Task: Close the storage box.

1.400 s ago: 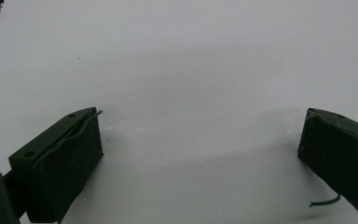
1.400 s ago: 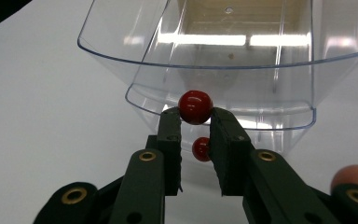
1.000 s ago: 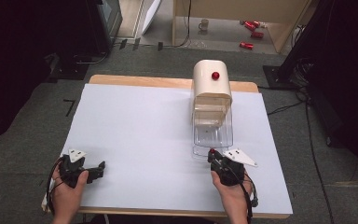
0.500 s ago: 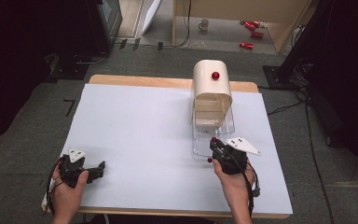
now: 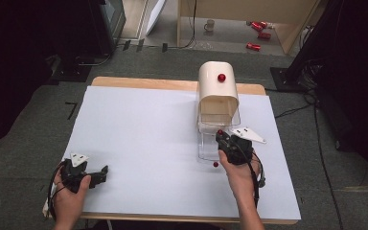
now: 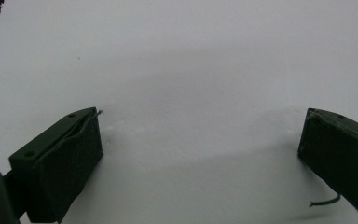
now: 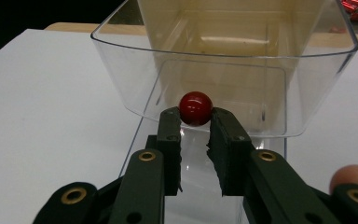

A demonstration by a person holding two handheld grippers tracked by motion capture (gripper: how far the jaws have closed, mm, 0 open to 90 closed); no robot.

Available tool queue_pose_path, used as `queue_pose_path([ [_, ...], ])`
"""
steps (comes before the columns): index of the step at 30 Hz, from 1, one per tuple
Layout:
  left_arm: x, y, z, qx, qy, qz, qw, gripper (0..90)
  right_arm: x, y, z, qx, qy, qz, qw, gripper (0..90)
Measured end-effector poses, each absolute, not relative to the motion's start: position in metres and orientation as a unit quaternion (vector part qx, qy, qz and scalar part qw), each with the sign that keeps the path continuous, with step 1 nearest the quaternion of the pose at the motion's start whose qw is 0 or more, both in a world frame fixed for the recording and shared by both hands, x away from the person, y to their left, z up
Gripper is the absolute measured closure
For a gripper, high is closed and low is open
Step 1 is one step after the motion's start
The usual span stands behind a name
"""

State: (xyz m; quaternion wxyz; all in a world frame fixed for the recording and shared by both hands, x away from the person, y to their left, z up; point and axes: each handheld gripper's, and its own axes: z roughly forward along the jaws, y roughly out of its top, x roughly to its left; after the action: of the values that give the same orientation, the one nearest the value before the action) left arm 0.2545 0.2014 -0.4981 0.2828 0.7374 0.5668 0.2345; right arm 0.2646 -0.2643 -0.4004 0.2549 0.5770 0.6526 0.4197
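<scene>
Moved: right gripper (image 5: 219,135) has gone up and away from the near edge, to the near lip of the clear tray (image 5: 206,152); left gripper (image 5: 103,171) is where it was.
Right gripper: jaws clamped on a red ball (image 7: 196,108), pinched between the tips and held over the tray's near rim.
Left gripper: jaws wide apart with nothing between them, low over the sheet at the near left.
Surface: a white sheet (image 5: 143,139) covers a wooden table (image 5: 139,83), whose bare wood shows as a strip along the far edge.
Room: grey carpet (image 5: 24,124) around the table, dark equipment to the left and right, cables on the floor, a mug (image 5: 210,25) and red cans (image 5: 259,34) on the floor far behind.
Red balls counted: three in the high view, namely one in the jaws, one (image 5: 215,164) lying loose on the sheet just near of the tray, one (image 5: 221,77) on top of the cream hood (image 5: 217,91).
Trays: one.
Hoods: one, arched, standing over the tray's far end.
Ball's look: small, round, glossy deep red, with a bright highlight on top.
Tray's look: see-through plastic, rounded corners, walls flaring outward.
</scene>
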Motion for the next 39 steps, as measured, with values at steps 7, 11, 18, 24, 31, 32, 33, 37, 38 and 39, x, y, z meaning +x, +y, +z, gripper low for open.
queue_pose_path([
  [7, 0.255, 0.201, -0.498, 0.738, 0.567, 0.234, 0.283, 0.0, 0.278, -0.263, -0.401, 0.580, 0.651, 0.416, 0.257, 75.3],
  [11, 0.255, 0.201, -0.498, 0.737, 0.567, 0.235, 0.283, 0.0, 0.286, -0.262, -0.400, 0.581, 0.651, 0.414, 0.261, 75.3],
  [18, 0.255, 0.201, -0.498, 0.737, 0.567, 0.234, 0.283, 0.0, 0.296, -0.262, -0.401, 0.586, 0.647, 0.414, 0.259, 75.3],
  [24, 0.255, 0.201, -0.498, 0.737, 0.567, 0.235, 0.283, 0.0, 0.306, -0.261, -0.403, 0.587, 0.644, 0.413, 0.264, 75.6],
  [31, 0.255, 0.202, -0.498, 0.738, 0.567, 0.234, 0.282, 0.0, 0.316, -0.261, -0.410, 0.597, 0.641, 0.403, 0.265, 76.7],
  [32, 0.255, 0.201, -0.498, 0.738, 0.567, 0.234, 0.282, 0.0, 0.318, -0.261, -0.412, 0.599, 0.640, 0.402, 0.264, 76.5],
  [33, 0.255, 0.201, -0.498, 0.738, 0.567, 0.234, 0.283, 0.0, 0.320, -0.261, -0.413, 0.600, 0.637, 0.405, 0.265, 76.3],
  [37, 0.255, 0.201, -0.498, 0.738, 0.567, 0.234, 0.283, 0.0, 0.324, -0.262, -0.415, 0.601, 0.634, 0.407, 0.267, 75.6],
  [38, 0.255, 0.201, -0.498, 0.738, 0.567, 0.234, 0.283, 0.0, 0.325, -0.263, -0.415, 0.601, 0.633, 0.408, 0.268, 75.3],
  [39, 0.255, 0.201, -0.498, 0.738, 0.567, 0.234, 0.282, 0.0, 0.326, -0.263, -0.415, 0.601, 0.633, 0.408, 0.268, 75.1],
])
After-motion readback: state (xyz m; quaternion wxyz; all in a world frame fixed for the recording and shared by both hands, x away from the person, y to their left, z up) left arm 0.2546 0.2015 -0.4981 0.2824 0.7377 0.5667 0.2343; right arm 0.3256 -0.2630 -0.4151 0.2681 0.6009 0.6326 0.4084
